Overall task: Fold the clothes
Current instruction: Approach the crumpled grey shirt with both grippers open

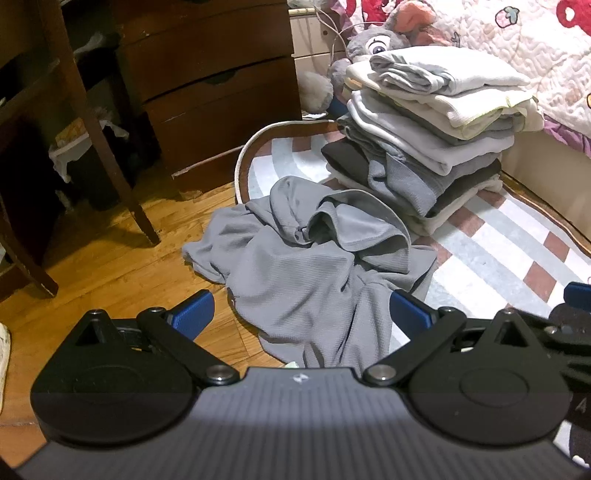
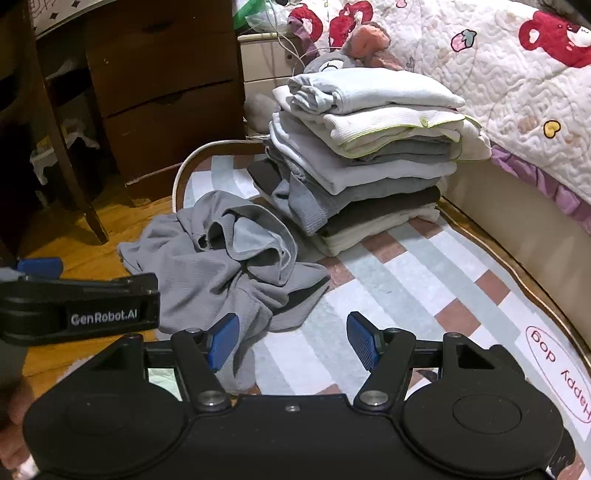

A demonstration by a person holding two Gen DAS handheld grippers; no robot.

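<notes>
Bedroom floor scene, and the biggest thing going is the striped rug (image 2: 424, 266) running along the bed (image 2: 517, 92), with a tall stack of folded clothes (image 2: 369, 155) sitting on its far end near a wooden dresser (image 2: 162, 92). Next down in size is the crumpled grey shirt (image 1: 314, 266), bunched in a heap half on the rug and half on the wood floor (image 1: 110, 258), just in front of the stack, so as it lies now it isn't folded. Going by that, the step in hand looks like getting this piece sorted: it would need a hem or shoulder edge picked out of the heap and the cloth spread flat before any fold makes sense, and thin knit like this will probably drag and bunch. The left gripper (image 1: 303, 314) hangs right over the near end of the shirt, fingers spread wide with nothing between them. The right gripper (image 2: 291, 339) is also spread and empty, sitting over bare rug with the shirt just off to its left. A plush toy (image 1: 391, 33) peeks out behind the stack.
</notes>
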